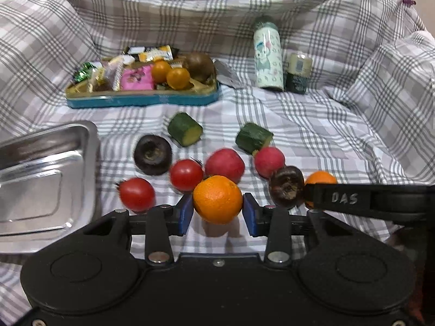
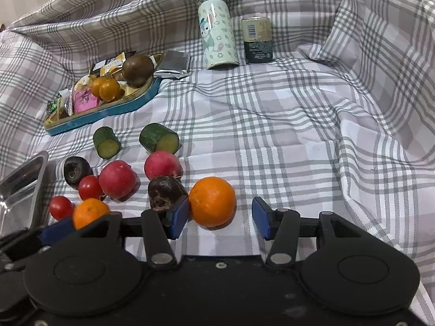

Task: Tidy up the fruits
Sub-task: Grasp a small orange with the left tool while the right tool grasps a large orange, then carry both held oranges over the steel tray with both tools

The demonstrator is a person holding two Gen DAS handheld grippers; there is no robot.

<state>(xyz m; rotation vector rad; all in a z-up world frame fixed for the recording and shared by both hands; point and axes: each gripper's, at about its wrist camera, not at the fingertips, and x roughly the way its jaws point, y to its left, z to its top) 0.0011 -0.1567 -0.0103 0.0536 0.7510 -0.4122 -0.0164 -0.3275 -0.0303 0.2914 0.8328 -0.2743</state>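
Left claw (image 1: 218, 211) clamped on an orange (image 1: 217, 198) just above the plaid cloth (image 1: 299, 125), right claw (image 2: 220, 216) apart around a second orange (image 2: 212, 205), touching one pad only.

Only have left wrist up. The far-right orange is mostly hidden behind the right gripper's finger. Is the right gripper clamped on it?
Observer: No. That orange sits between the right gripper and its blue pads. It touches one pad, with a clear gap to the other.
Operator: Anything crowding that pad?
Observer: A dark brown fruit lies right against the outer side of the touching pad.
Operator: The can at the back is blurred here. Which way does it face?
Observer: The small can stands upright and shows a barcode toward the right camera.
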